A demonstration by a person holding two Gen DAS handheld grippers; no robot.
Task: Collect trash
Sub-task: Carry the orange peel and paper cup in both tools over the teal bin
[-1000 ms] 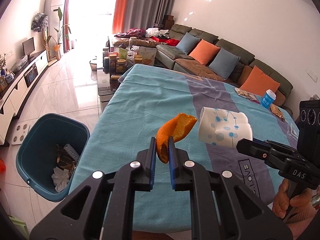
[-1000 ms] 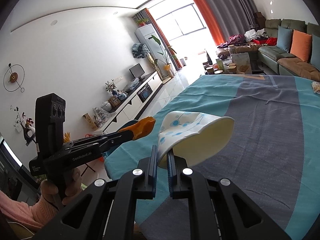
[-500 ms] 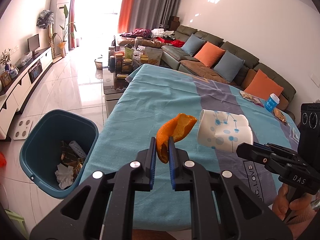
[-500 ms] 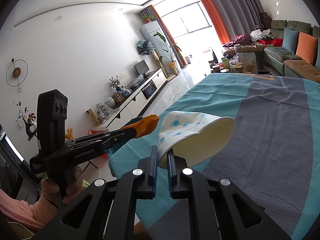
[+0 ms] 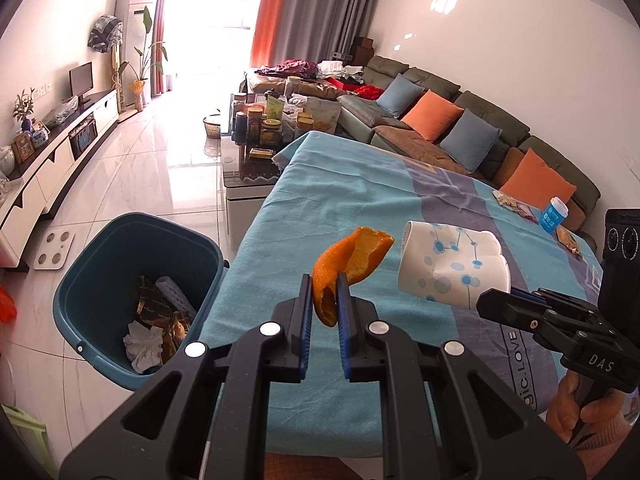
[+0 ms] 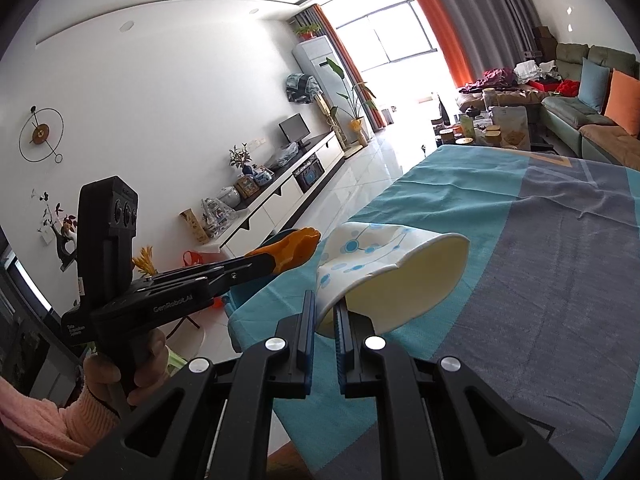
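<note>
My left gripper (image 5: 325,290) is shut on a curled orange peel (image 5: 352,260), held in the air over the table's near left part. A crushed white paper cup with blue dots (image 6: 384,264) hangs from my right gripper (image 6: 325,306), which is shut on its rim. In the left wrist view the cup (image 5: 452,266) and the right gripper (image 5: 504,300) are just right of the peel. The right wrist view shows the peel (image 6: 294,246) in the left gripper (image 6: 256,262) to the left. A teal trash bin (image 5: 100,248) with wrappers and tissues stands on the floor left of the table.
The table has a teal and grey cloth (image 5: 360,196). A blue-capped bottle (image 5: 554,214) and snack wrappers (image 5: 514,204) lie at its far right edge. A cluttered coffee table (image 5: 260,140) stands beyond, a sofa (image 5: 460,128) to the right, a TV cabinet (image 5: 52,160) along the left wall.
Both grippers have drifted left with their loads; the bin now sits closer to the middle of the left wrist view. Both grips are unchanged.
</note>
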